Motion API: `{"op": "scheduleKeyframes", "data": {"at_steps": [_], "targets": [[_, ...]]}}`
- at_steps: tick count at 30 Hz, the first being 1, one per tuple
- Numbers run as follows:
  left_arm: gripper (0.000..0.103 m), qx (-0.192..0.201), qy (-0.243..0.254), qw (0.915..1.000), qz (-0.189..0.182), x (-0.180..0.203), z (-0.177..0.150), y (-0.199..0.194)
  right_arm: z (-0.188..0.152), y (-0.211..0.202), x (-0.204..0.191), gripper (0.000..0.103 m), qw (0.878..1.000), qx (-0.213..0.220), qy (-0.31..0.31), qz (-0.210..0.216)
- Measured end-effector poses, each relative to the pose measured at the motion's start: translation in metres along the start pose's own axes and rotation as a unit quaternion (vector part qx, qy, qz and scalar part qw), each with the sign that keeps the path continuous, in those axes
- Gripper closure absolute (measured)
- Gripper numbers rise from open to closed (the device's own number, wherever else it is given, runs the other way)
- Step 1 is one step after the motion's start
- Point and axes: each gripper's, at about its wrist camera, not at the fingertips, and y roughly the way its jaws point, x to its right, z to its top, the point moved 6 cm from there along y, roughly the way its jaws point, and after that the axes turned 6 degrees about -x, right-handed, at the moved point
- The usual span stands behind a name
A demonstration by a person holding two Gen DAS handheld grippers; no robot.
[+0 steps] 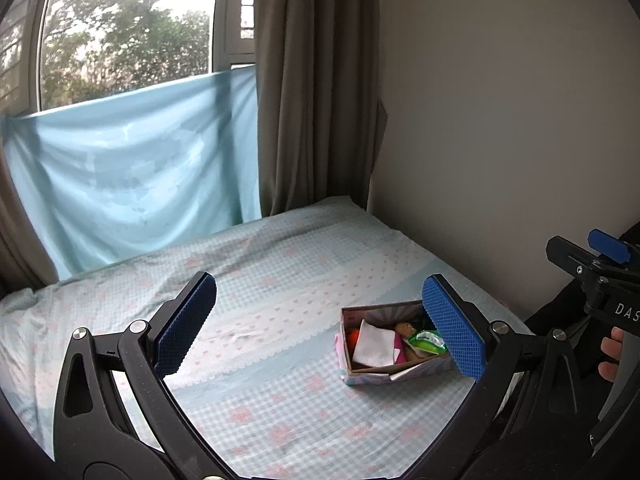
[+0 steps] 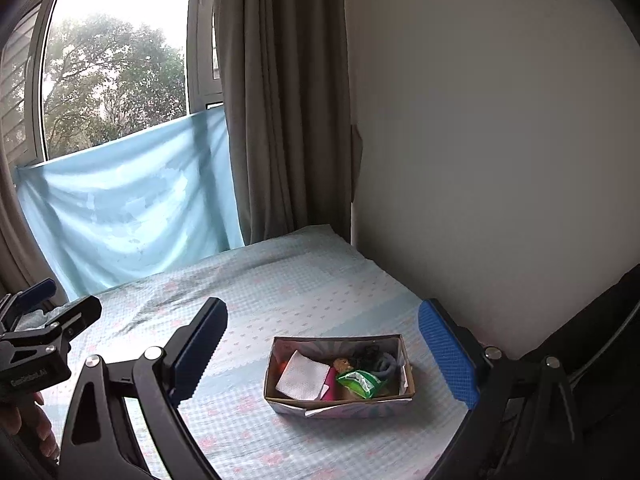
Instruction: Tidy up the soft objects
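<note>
Right wrist: box (image 2: pixel 340 398) on bed (image 2: pixel 280 280); both grippers' jaws spread, empty.

soft daylight from window (image 1: pixel 124 36), glass overexposed; room dim, fisheye edges bent, dark corners.

1. A small open cardboard box (image 2: pixel 340 398) with a pastel paper wrap is sitting on the bed.
2. A white folded tissue (image 2: pixel 302 378), a green crinkly packet (image 2: pixel 359 383) and dark hair ties (image 2: pixel 376 356) are lying inside.
</note>
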Motion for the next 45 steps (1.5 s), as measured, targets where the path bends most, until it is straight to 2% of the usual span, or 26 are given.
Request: {"op": "scheduleKeyframes", "data": {"at_steps": [45], "targets": [[0.000,0.002,0.005,0.9997,0.023,0.0025,0.0000,0.0074,0.0074,0.0039,0.0101,0.008,1.000,0.003,0.010,0.008]]}}
